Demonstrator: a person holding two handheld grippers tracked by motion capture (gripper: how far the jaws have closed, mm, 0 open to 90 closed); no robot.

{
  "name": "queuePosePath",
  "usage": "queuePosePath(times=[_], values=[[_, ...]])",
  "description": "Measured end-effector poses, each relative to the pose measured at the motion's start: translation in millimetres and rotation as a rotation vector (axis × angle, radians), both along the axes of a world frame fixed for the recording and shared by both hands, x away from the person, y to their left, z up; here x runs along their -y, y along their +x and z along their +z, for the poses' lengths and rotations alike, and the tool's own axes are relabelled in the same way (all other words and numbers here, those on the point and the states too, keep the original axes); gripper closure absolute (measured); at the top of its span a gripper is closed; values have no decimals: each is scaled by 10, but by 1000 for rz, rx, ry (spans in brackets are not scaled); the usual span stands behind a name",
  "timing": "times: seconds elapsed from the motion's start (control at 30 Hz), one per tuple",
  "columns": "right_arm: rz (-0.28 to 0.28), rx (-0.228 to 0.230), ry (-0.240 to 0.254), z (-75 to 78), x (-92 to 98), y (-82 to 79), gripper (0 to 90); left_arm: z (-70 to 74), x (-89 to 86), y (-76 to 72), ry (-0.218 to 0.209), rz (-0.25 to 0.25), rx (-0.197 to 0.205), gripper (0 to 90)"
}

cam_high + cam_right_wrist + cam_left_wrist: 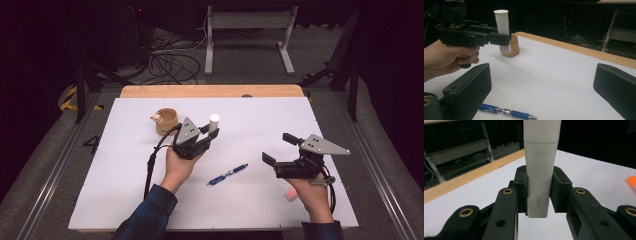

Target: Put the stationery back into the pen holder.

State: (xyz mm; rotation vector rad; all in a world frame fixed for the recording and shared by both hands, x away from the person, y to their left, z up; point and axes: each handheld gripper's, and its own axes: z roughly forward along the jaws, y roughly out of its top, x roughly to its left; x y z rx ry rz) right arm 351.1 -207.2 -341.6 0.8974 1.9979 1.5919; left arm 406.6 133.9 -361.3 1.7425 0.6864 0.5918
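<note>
My left gripper (212, 131) is shut on a white glue stick (214, 121), which it holds upright above the white table top (260, 120). In the left gripper view the pads (522, 192) press both sides of the tube (540, 170) near its lower end. A round wooden cup (166, 121) stands just left of and behind that gripper. A blue pen (227, 174) lies flat between my hands. At the right, my right gripper (279, 148) is open with nothing between its wide-apart jaws. The right gripper view has the pen (506, 111) below and the held glue stick (501, 20) farther off.
A small pink block (290, 194) lies on the table beside my right hand. A pale lump (156, 118) sits at the cup's left rim. An orange object (632, 182) shows at the right edge of the left gripper view. A wooden strip (210, 91) borders the far table edge.
</note>
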Motion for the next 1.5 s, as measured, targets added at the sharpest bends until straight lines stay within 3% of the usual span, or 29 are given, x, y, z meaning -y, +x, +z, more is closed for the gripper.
queuePosePath(times=[0.17,0.37,0.77,0.8,1.03,1.2,1.5], values=[[-9,-2,3,0,20,1,22,25,-118,71,-53,37,7,708],[1,-9,13,-12,3,11,24,-1,-188,166,-60,79,2,708],[-2,-11,20,-5,23,12,25,7,-405,421,-24,182,-20,708],[-3,-11,19,-5,21,11,25,0,-427,448,-38,192,-28,708],[-2,-12,20,-6,22,13,25,-35,-553,544,-31,247,-45,708],[-1,-12,21,-4,25,11,25,-55,-643,632,3,287,-48,708],[-5,-12,24,-2,41,12,25,-141,-827,759,7,369,-74,707]])
